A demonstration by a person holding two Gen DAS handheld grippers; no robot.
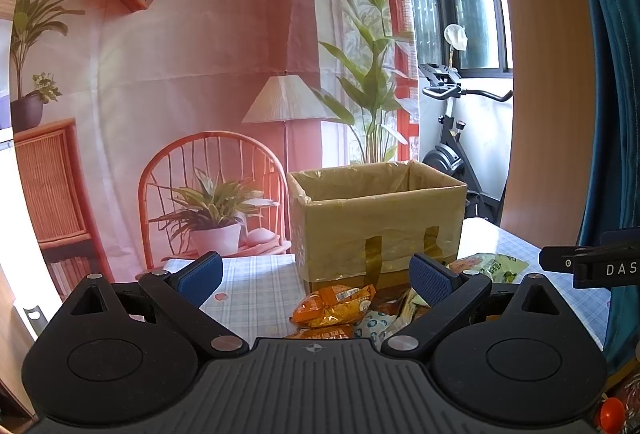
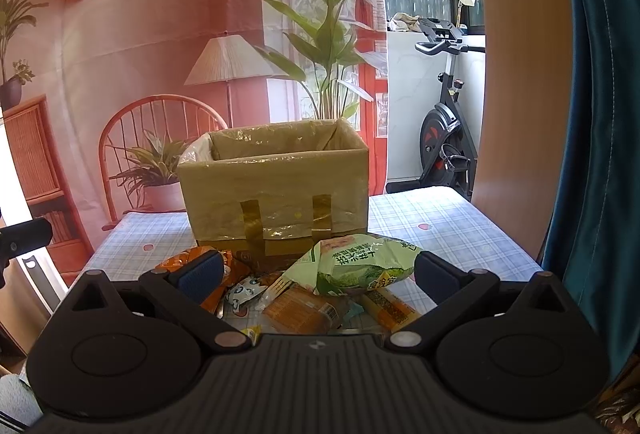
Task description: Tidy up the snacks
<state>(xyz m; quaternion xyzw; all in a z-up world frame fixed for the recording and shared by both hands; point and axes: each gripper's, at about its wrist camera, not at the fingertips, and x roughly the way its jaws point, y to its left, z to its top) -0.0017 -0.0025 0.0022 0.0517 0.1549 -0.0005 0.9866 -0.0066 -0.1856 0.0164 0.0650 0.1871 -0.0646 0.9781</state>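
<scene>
Near the table's front edge, the snacks (image 2: 320,286) lie heaped against the cardboard box (image 2: 276,189), which stands open-topped toward the middle, I judge ready to receive them. My right gripper (image 2: 318,274) hovers low over the green packet (image 2: 356,262), jaws spread, holding nothing. My left gripper (image 1: 316,278) waits alongside, likewise spread and level.

I see the cardboard box (image 2: 276,189) upright, top open, lined with clear plastic taped down by two tan strips. Snacks lie heaped against its front base: a pale green packet (image 2: 356,262) lying tilted on top; an orange packet (image 2: 208,270) at the box's front-left corner; a white cartoon-print packet (image 2: 244,292), an orange-brown packet (image 2: 304,308) and a yellow stick packet (image 2: 390,306) beneath.
</scene>
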